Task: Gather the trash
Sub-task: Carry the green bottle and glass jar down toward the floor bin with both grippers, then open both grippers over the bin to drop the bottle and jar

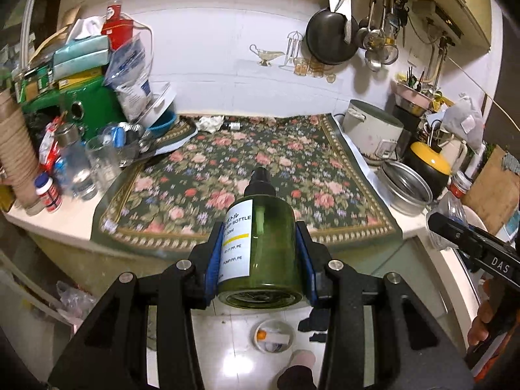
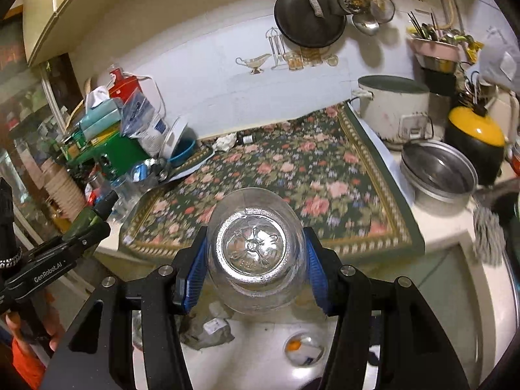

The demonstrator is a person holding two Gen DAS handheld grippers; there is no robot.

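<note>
My left gripper [image 1: 260,253] is shut on a green pump bottle [image 1: 266,247] with a white label, its black neck pointing away over the flowered mat [image 1: 201,175]. My right gripper [image 2: 256,260] is shut on a clear plastic bottle [image 2: 256,250], whose base faces the camera. The right gripper with that bottle [image 1: 451,214] shows at the right edge of the left wrist view; the left gripper holding the green bottle [image 2: 87,221] shows at the left edge of the right wrist view. A crumpled white tissue [image 1: 211,123] and a small dark bottle [image 1: 232,126] lie at the mat's far edge.
Piled boxes, bags and glasses [image 1: 91,104] crowd the counter's left end. A white pot [image 1: 370,130], a steel bowl [image 1: 406,188] and a yellow-lidded pot [image 1: 429,162] stand on the right. A pan and utensils [image 1: 331,35] hang on the wall. A small bin [image 1: 273,336] sits on the floor below.
</note>
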